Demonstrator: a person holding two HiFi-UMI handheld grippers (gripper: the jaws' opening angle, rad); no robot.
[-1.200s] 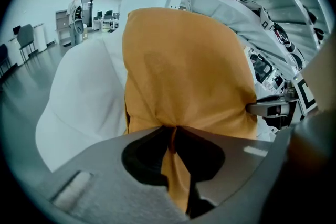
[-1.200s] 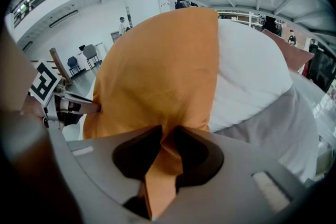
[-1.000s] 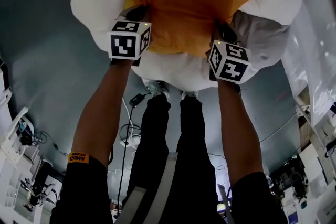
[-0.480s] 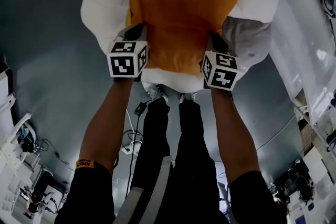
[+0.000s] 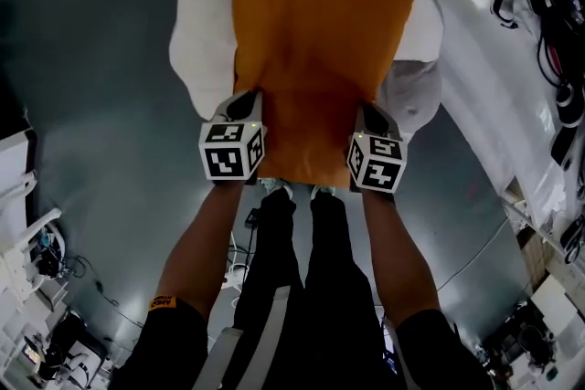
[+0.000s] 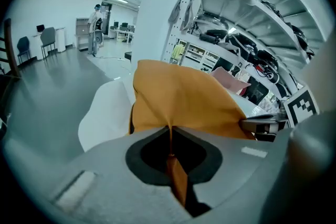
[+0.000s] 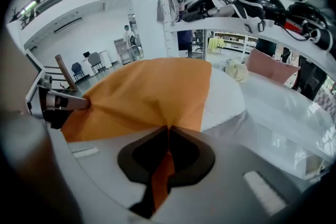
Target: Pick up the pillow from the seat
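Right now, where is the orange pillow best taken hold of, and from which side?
By its near edge, one pinch close to each corner, coming from the person's side. The pillow is wide, flat and soft, so only the thin edge fabric fits narrow jaws, and two spread grips likely keep it from twisting. The left gripper and right gripper are shut on it there.

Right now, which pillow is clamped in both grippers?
The orange pillow, its near edge pinched by the left gripper and right gripper; the pink pillow lies apart.

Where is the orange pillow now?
In the head view the orange pillow is central, over the white seat, its near edge held by the left gripper and the right gripper.
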